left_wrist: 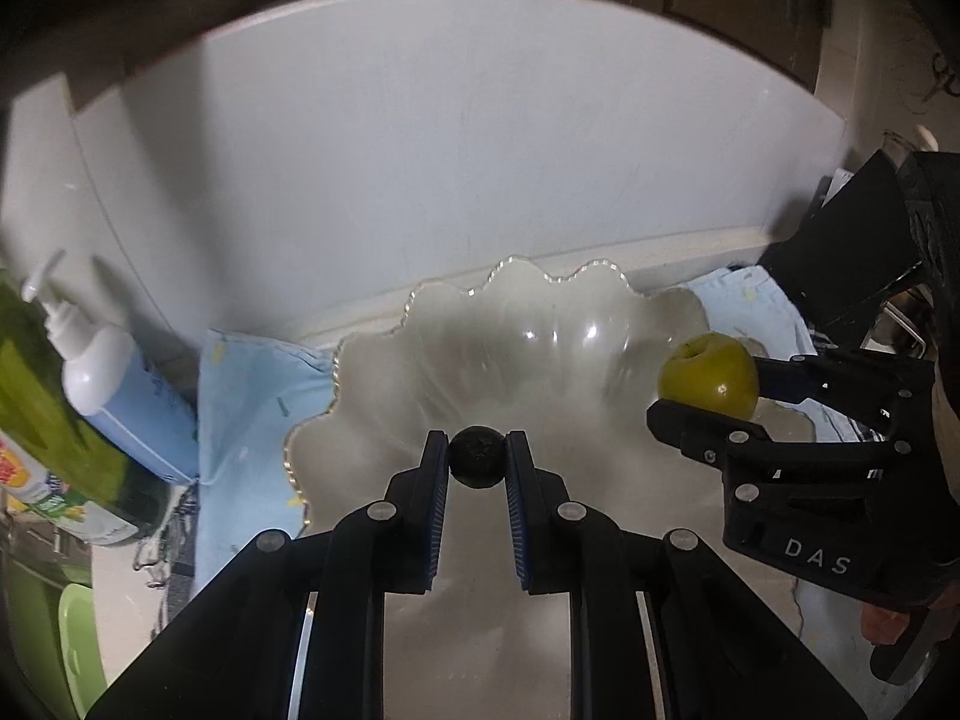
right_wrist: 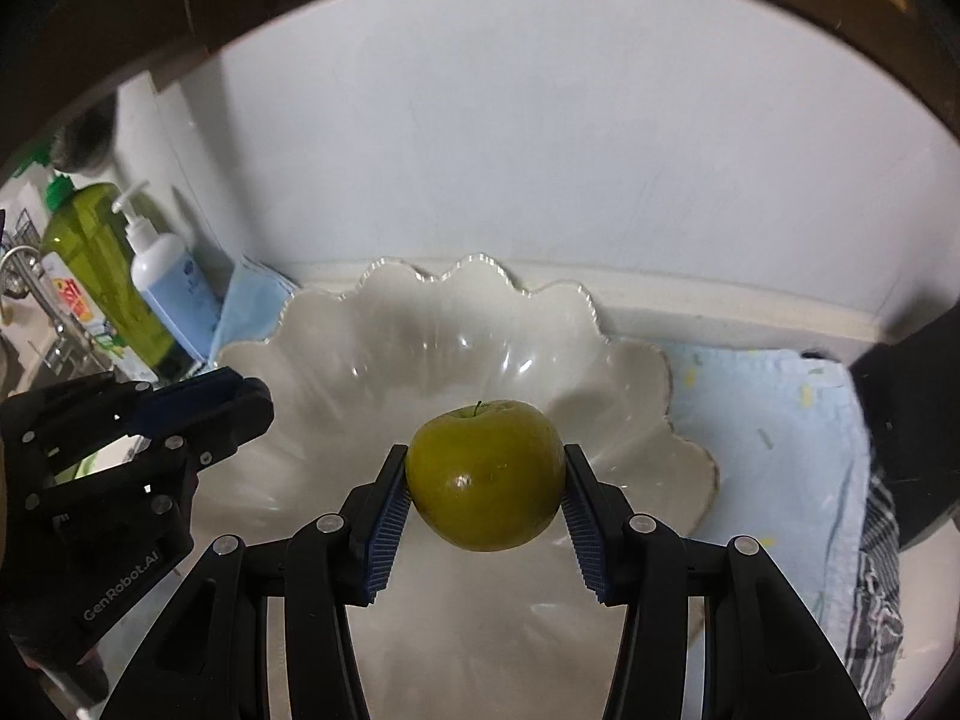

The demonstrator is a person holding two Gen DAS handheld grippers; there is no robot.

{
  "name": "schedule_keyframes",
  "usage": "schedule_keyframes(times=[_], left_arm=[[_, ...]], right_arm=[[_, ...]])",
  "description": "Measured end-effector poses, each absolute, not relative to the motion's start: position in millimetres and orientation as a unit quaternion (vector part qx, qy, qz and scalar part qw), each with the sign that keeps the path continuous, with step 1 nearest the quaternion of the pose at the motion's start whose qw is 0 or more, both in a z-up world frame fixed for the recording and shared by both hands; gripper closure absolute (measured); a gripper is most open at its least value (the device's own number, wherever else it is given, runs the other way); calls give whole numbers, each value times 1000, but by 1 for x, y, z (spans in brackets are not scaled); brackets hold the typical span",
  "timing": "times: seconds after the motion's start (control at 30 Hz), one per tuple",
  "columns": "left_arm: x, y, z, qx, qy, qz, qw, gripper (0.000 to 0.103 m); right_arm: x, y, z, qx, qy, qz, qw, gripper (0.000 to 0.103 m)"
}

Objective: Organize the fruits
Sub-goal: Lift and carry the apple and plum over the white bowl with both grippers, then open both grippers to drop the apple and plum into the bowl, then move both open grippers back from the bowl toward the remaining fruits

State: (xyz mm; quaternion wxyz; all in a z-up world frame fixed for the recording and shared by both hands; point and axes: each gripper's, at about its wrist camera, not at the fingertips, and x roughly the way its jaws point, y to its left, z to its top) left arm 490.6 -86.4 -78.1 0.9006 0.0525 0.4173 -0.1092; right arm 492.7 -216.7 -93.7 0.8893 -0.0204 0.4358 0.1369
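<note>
Left wrist: left tool clamps dark fruit; right tool clamps apple over bowl.

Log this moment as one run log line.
left gripper: shut on dark fruit | right gripper: shut on green apple | both over empty bowl

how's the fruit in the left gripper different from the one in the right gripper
The dark fruit is tiny and near black; the green apple is much bigger and yellow-green with a stem showing. The left gripper has its pads nearly together on the dark fruit; the right gripper holds its pads wider apart around the green apple. Both are round, gripped from the sides and held over the scalloped bowl.
</note>
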Motion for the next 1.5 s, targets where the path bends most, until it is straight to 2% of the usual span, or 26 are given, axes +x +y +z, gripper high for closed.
schedule_keyframes(times=[0.33, 0.4, 0.5, 0.53, 0.7, 1.0, 1.13, 1.3, 1.5], left_arm=[[510, -85, -96, 60, 446, -99, 887, 81], [511, -86, -98, 64, 448, -97, 887, 66], [509, -85, -98, 63, 445, -96, 888, 62], [508, -84, -97, 64, 444, -93, 889, 61], [499, -79, -88, 68, 429, -81, 897, 43], [470, -69, -65, 57, 392, -63, 916, 28], [447, -67, -56, 51, 378, -69, 922, 24], [413, -65, -41, 47, 352, -69, 932, 16], [372, -57, -20, 43, 320, -55, 945, 13]], right_arm=[[513, -218, -114, -29, 468, 146, 871, 52], [515, -218, -116, -26, 467, 147, 872, 52], [513, -219, -112, -25, 460, 148, 875, 43], [512, -219, -111, -25, 457, 147, 877, 43], [505, -221, -102, -30, 446, 140, 884, 43], [475, -221, -80, -41, 417, 140, 897, 43], [453, -223, -67, -38, 399, 143, 905, 32], [424, -223, -51, -41, 375, 138, 916, 32], [386, -219, -32, -45, 345, 146, 926, 32]])
